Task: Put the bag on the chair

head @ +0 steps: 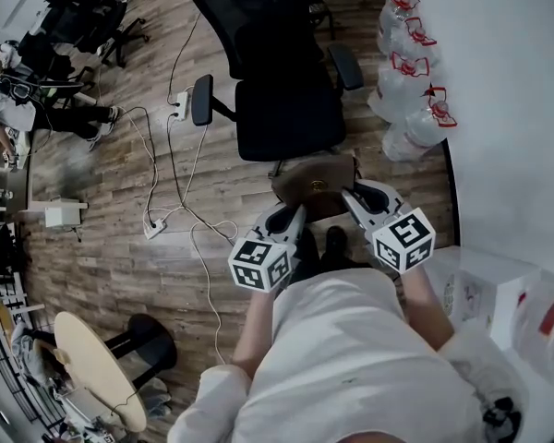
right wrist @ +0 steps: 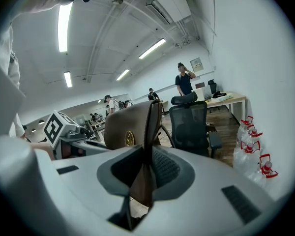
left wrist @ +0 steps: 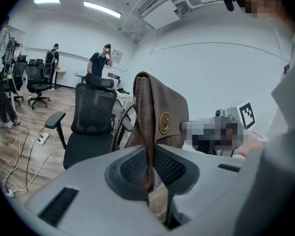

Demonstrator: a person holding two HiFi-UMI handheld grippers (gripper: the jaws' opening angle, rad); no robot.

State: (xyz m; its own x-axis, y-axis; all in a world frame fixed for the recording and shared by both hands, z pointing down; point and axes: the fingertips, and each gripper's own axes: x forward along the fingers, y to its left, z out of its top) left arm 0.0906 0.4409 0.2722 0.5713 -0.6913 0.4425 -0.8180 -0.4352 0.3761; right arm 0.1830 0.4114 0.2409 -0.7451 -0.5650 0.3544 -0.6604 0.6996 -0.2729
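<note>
Wood floor (head: 111, 257) of an open office, cables (head: 199, 238) trailing. Left gripper (left wrist: 148, 167) jaws pinch one edge of the brown bag (left wrist: 163, 113); right gripper (right wrist: 146, 170) jaws clamp the opposite edge. Bag hangs between both grippers, clear of the floor, just before the black chair's (head: 286, 109) front seat edge, not on it.

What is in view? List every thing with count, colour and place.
bag: one, brown, held up between both grippers, short of the chair
chair: one, black, on the floor ahead
jugs: several, clear with red handles, by the right wall
power strips: two, white, on the floor left of the chair
table: one, beige, round, bottom left
stool: one, black, beside the table
boxes: white, lower right
people: at least three, far across the room
left gripper: grey, shut on the bag's edge
right gripper: grey, shut on the bag's other edge
</note>
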